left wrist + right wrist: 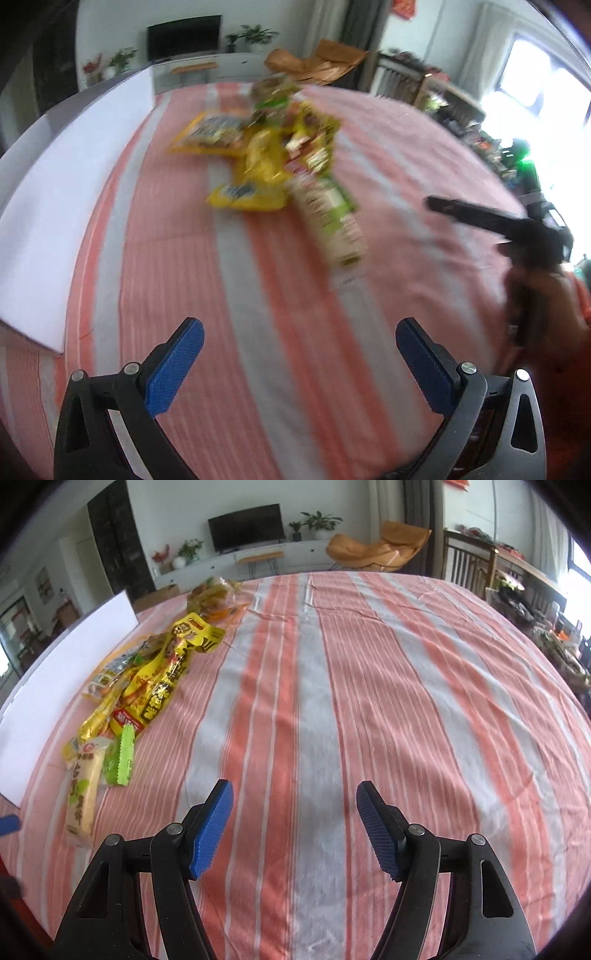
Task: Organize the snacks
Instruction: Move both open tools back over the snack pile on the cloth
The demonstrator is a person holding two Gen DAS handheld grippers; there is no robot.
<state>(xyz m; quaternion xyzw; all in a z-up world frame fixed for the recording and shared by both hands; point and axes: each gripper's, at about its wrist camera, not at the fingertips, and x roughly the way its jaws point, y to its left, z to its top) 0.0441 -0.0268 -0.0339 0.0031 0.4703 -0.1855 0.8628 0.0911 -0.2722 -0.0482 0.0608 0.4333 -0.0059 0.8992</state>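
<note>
Plainly the left claw (299,362) is nearer — the snack pile (273,155) lies straight ahead of its wide-open, empty jaws, the long cream packet (332,218) pointing back at it. The right claw (295,823), also open and empty, has the pile off to its left — over bare striped cloth (369,701).

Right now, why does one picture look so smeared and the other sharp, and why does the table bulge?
Left wrist view: motion blur smears the snack pile, and the window glares white. Right wrist view: sharp, evenly lit; the packets read clearly. In both, the fisheye lens bows the striped tablecloth into a dome.
</note>
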